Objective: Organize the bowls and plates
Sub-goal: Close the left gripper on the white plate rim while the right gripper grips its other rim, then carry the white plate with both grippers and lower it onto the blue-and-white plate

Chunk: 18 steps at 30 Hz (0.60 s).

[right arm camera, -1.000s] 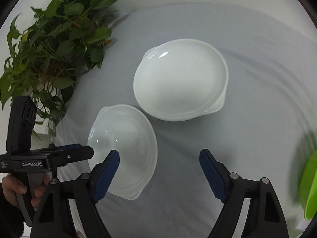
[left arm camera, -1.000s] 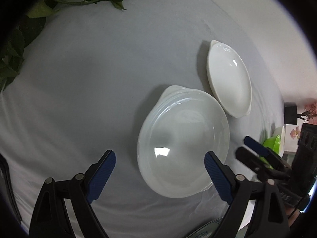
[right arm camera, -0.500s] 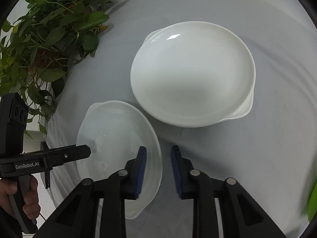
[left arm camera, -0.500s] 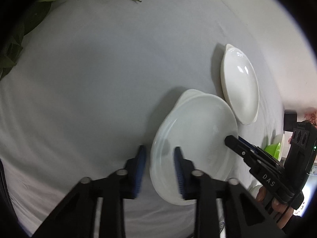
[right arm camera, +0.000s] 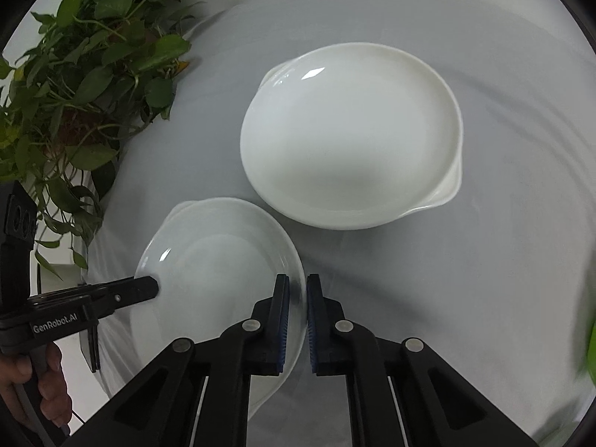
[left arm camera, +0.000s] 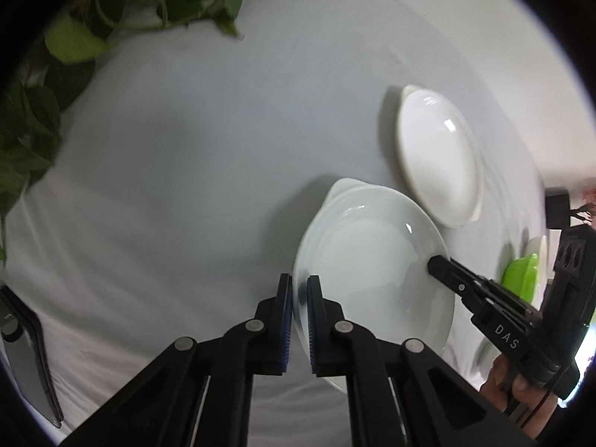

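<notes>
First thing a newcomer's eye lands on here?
Both grippers pinching one white plate by opposite rims: the left gripper on its near-left edge, the right gripper on the other side of the near plate. Just beyond it a second white plate lies flat on the grey cloth, with a leafy plant at the table's far left.

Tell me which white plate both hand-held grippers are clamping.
The nearer plate, pinched at opposite rims by the left gripper and right gripper; the farther plate lies untouched.
</notes>
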### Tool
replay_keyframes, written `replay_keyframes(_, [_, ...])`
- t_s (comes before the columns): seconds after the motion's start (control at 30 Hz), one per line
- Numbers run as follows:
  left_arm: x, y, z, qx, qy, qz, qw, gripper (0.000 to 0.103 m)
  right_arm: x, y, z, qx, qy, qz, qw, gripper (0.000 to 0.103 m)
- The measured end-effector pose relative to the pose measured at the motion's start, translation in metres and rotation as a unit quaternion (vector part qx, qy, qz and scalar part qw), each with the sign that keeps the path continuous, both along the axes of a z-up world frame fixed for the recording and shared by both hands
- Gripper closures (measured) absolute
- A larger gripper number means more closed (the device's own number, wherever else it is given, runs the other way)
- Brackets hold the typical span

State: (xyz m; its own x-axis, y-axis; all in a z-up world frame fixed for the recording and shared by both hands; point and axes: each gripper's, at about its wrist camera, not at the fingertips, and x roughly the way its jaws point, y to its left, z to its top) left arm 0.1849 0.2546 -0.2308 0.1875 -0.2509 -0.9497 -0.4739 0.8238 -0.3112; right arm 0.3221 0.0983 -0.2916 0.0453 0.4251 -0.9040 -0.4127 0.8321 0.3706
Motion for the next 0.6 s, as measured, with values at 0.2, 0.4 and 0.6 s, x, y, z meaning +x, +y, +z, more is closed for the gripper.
replay_keyframes(0.2, [0.004,-0.018,0.051,0.01,-0.031,-0.035,0.9988,0.097,-0.013,-0.026,0.045,0.026,-0.015,-0.045,0.999,0.098])
replay_keyframes(0.4, [0.005,-0.053,0.102,0.0,-0.072,-0.076,0.9945,0.096,-0.04,-0.069,0.111,0.021,-0.059,-0.094,0.994,0.098])
replay_keyframes(0.6, [-0.013,-0.096,0.144,-0.009,-0.096,-0.126,0.9873,0.096,-0.079,-0.119,0.177,-0.003,-0.086,-0.145,0.986,0.098])
